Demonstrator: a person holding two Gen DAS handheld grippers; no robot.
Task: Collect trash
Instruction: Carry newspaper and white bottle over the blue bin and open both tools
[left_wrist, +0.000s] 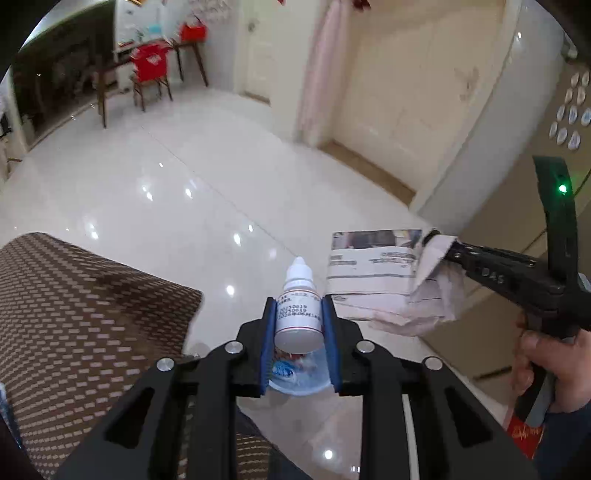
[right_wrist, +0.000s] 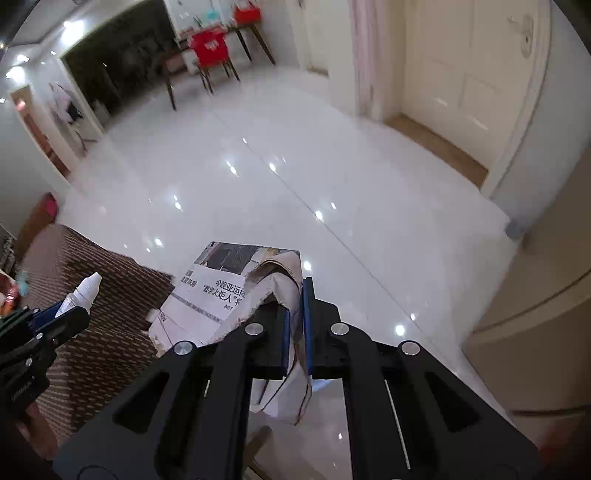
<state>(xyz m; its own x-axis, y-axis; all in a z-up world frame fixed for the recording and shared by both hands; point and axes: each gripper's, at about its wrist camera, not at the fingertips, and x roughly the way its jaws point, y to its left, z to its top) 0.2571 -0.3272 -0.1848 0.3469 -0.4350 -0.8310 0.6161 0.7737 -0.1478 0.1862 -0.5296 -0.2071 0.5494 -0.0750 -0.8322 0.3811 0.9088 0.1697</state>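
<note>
My left gripper (left_wrist: 298, 314) is shut on a small white dropper bottle (left_wrist: 297, 306) with a printed label, held above the floor. A blue and clear plastic piece (left_wrist: 295, 376) lies below it. My right gripper (right_wrist: 296, 321) is shut on a folded newspaper (right_wrist: 221, 291) with Chinese print, held in the air. The newspaper (left_wrist: 373, 273) and the right gripper (left_wrist: 439, 243) show at the right of the left wrist view. The bottle (right_wrist: 83, 293) and the left gripper (right_wrist: 59, 314) show at the left of the right wrist view.
A brown patterned couch or cushion (left_wrist: 74, 314) is at the left. The glossy white tile floor (left_wrist: 207, 177) spreads ahead. A wooden table and a chair with a red cover (left_wrist: 149, 68) stand far back. White doors (right_wrist: 469, 74) are at the right.
</note>
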